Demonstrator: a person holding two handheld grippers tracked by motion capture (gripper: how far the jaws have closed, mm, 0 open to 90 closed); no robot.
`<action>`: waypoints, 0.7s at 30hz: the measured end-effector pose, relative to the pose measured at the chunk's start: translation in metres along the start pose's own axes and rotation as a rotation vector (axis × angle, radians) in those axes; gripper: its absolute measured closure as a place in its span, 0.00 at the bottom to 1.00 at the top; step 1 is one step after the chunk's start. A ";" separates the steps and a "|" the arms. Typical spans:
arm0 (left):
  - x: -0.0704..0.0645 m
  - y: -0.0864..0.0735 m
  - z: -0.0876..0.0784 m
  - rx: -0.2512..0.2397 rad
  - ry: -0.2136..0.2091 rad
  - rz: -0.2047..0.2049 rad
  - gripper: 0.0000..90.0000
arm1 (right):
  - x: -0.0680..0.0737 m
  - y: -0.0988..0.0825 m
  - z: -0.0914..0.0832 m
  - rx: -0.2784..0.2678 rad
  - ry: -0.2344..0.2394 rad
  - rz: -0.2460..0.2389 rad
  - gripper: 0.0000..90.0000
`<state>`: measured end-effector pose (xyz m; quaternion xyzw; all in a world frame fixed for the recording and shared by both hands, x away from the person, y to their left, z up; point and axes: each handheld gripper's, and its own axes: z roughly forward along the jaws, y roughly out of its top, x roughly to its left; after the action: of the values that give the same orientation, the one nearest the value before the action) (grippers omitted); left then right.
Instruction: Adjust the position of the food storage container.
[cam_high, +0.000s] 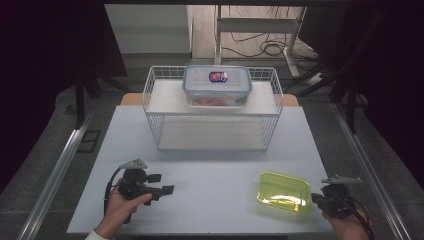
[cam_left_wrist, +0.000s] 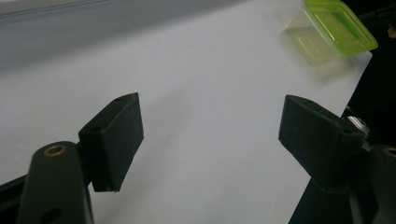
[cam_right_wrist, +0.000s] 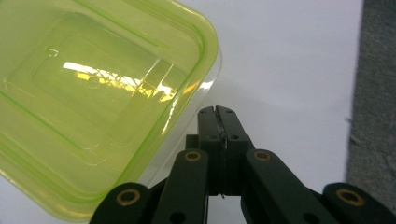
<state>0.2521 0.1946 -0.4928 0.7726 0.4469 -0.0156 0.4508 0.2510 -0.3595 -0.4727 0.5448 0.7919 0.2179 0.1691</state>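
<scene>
Green box (cam_high: 283, 192) sits flat on the worktop (cam_high: 210, 165), lid on, at the near right, close to the front edge. Nothing holds it. Right tool (cam_high: 320, 199) is just beside its right-hand corner; in the right gripper view the box (cam_right_wrist: 93, 93) lies left of and just past the tips (cam_right_wrist: 218, 112), and I cannot tell whether they touch. Jaws are pressed together, nothing between them. Judgement: with the tips shut, this looks like a nudge or a pause beside the box, not a grasp.

Left tool (cam_high: 161, 184) is held low over the near-left worktop, well apart from the box, jaws spread wide and empty; likely waiting.

Beyond, a wire basket (cam_high: 212, 107) stands at the middle back. A clear lidded container (cam_high: 217, 85) is at its far side.
</scene>
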 end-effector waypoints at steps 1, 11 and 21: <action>0.000 0.000 0.001 0.004 0.000 0.002 0.24 | 0.002 0.001 0.001 -0.004 0.004 0.000 0.99; 0.003 -0.001 0.002 0.006 -0.001 -0.012 0.24 | 0.035 0.017 0.015 -0.011 0.044 -0.066 0.99; 0.004 -0.001 0.003 0.008 0.002 -0.015 0.24 | 0.083 0.040 0.031 -0.027 0.092 -0.166 0.99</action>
<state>0.2548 0.1956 -0.4974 0.7709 0.4531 -0.0198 0.4472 0.2692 -0.2648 -0.4804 0.4646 0.8382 0.2383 0.1574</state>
